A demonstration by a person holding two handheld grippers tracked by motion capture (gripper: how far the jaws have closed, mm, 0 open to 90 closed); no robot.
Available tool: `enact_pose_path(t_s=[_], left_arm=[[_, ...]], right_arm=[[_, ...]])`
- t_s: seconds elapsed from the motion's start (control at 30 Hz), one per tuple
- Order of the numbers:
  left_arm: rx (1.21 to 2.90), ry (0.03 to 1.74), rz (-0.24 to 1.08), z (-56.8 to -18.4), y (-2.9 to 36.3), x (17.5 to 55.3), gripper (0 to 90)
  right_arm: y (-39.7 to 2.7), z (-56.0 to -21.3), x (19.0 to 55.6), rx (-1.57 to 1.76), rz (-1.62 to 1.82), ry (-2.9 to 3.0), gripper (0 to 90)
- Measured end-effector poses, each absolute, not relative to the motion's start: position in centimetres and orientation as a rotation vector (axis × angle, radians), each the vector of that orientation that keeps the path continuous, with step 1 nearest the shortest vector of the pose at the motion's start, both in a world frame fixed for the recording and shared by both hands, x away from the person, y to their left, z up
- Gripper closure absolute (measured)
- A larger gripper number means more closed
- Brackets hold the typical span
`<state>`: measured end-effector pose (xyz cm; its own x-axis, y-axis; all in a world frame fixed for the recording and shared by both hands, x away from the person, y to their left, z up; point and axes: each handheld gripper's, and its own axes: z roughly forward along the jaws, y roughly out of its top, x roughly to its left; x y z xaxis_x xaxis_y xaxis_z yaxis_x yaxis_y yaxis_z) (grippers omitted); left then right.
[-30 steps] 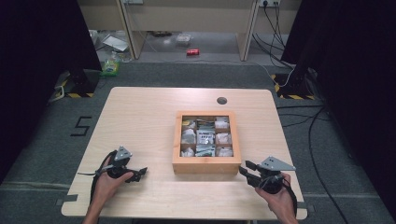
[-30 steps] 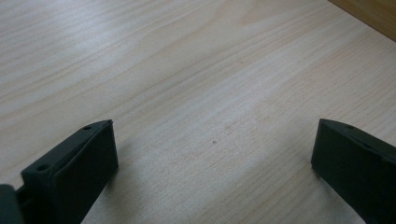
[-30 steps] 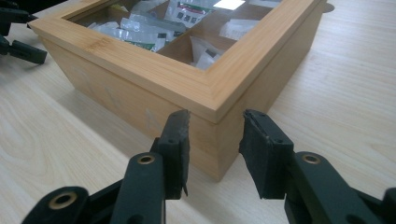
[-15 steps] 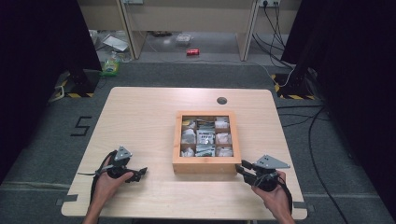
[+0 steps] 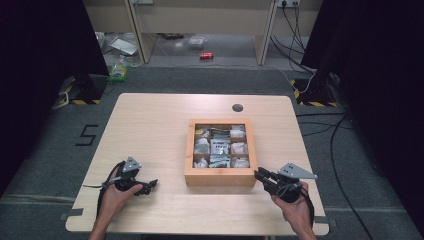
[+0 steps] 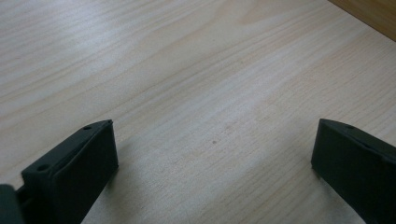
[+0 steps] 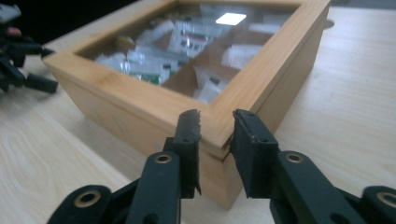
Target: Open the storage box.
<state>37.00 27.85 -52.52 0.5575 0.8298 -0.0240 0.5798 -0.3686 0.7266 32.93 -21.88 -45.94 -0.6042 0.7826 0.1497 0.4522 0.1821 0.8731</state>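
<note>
The wooden box (image 5: 220, 176) sits in the middle of the table (image 5: 150, 130). The right gripper (image 7: 215, 122) points at its near right corner, and its jaws have just been closing, with nothing pinched yet. The left gripper (image 5: 148, 185) rests wide open to the box's left; next, I think, the right one must catch the lid's edge.

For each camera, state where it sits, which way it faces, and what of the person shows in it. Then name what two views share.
High view: fixed above the person's side, facing forward and down on the table; both forearms, left tool and right tool show.
Left gripper view: rides the left tool, facing bare tabletop between wide-apart jaws.
Right gripper view: rides the right tool, facing the near corner of the wooden box; the jaws, just closing, stand narrowly apart with nothing between them.
Shared: the high and right gripper views both show the wooden box.
</note>
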Motion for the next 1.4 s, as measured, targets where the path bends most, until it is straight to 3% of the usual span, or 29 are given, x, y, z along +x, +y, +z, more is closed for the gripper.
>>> enact_pose_path(t_s=[0.43, 0.83, 0.9, 0.97, 1.03, 1.4], left_arm=[[2.088, 1.128, 0.456, -52.5, 27.8, 37.0, 0.0], [2.088, 1.128, 0.458, -52.5, 27.8, 37.0, 0.0], [2.083, 1.124, 0.458, -52.5, 27.8, 36.9, 3.8], [2.057, 1.109, 0.469, -52.2, 27.8, 36.8, 17.4], [2.064, 1.107, 0.467, -52.1, 27.7, 36.8, 14.0], [1.941, 1.052, 0.432, -49.0, 25.8, 36.3, 15.0]], right_arm=[[-21.2, -47.2, 33.0, 1.205, 1.264, 2.216, 64.8], [-21.1, -46.3, 33.0, 1.151, 1.287, 2.167, 72.2], [-21.1, -46.0, 33.1, 1.145, 1.299, 2.163, 72.6], [-20.9, -45.7, 33.3, 1.135, 1.303, 2.157, 72.5], [-20.8, -45.4, 33.5, 1.124, 1.311, 2.151, 72.3], [-20.8, -43.0, 34.8, 1.096, 1.353, 2.103, 67.5]])
